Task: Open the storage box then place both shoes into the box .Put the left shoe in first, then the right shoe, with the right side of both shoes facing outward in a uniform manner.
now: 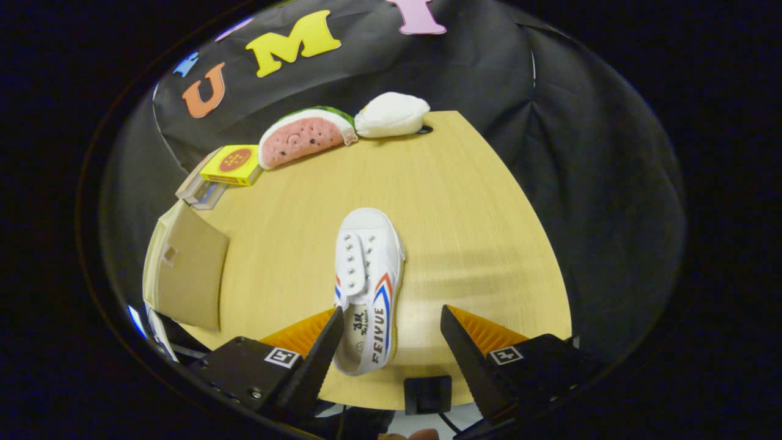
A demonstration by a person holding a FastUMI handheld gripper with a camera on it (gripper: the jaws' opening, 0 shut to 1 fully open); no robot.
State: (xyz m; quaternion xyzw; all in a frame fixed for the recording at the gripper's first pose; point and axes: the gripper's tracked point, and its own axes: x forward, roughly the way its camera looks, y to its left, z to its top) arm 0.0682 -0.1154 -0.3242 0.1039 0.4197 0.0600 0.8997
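Two fingers are standing wide apart, holding nothing; the gripper point(391, 336) is hovering low over the near part of the desk point(476, 201). One white shoe point(368, 287) is lying sole-down on the desk, its heel between the fingers and closer to the left one, which it appears to be just beside or touching; contact cannot be confirmed. The toe is pointing away, beyond the fingertips. Red and blue stripes are showing on the side facing the right finger.

Handling judgement: the shoe looks like light canvas with a rubber sole. The upper is likely soft and will be giving under pressure, while the heel counter and sole edge are probably stiffer. Closing across the heel or the collar walls is likely to give the firmest hold; pinching the loose tongue or eyelet flap risks the shoe swinging and losing its orientation.

Off to the left of the fingers, a tan box point(183, 275) is standing at the desk's edge, with a flap or panel facing the camera; whether it is fully open cannot be told. Farther out, at the far edge, are lying a yellow pack point(232, 164), a watermelon plush point(302, 135) and a white plush point(391, 114).
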